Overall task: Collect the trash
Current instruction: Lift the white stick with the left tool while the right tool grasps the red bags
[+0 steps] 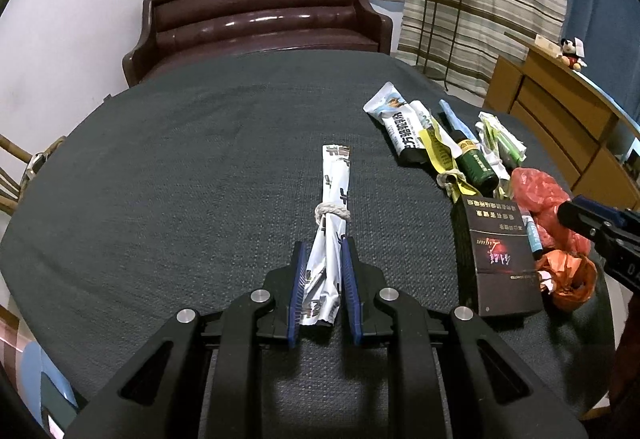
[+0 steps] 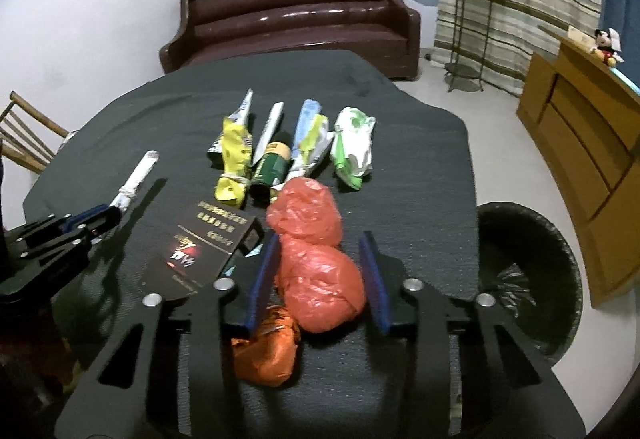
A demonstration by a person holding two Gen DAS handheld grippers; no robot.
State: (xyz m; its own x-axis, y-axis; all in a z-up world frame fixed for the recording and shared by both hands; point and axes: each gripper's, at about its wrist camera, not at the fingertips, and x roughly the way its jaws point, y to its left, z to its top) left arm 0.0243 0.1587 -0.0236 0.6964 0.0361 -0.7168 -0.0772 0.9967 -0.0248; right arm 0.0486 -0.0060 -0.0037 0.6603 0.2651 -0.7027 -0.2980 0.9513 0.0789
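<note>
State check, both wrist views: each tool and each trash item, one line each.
left tool: shut on tied white wrapper
tied white wrapper: lying on table, near end gripped
right tool: open around red plastic bag
red plastic bag: crumpled, on table
green bottle: lying on its side
dark carton: lying flat
bin: open, lined

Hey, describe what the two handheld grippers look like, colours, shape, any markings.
Both look alike. The left gripper and right gripper have matte black bodies with angular linkage arms, cut-out slots and round silver pivot pins. Each has two flat fingers faced with ribbed blue pads. In the left view, white markings show on the right gripper's side, too cropped to read. No cables, hands or sleeves show.
</note>
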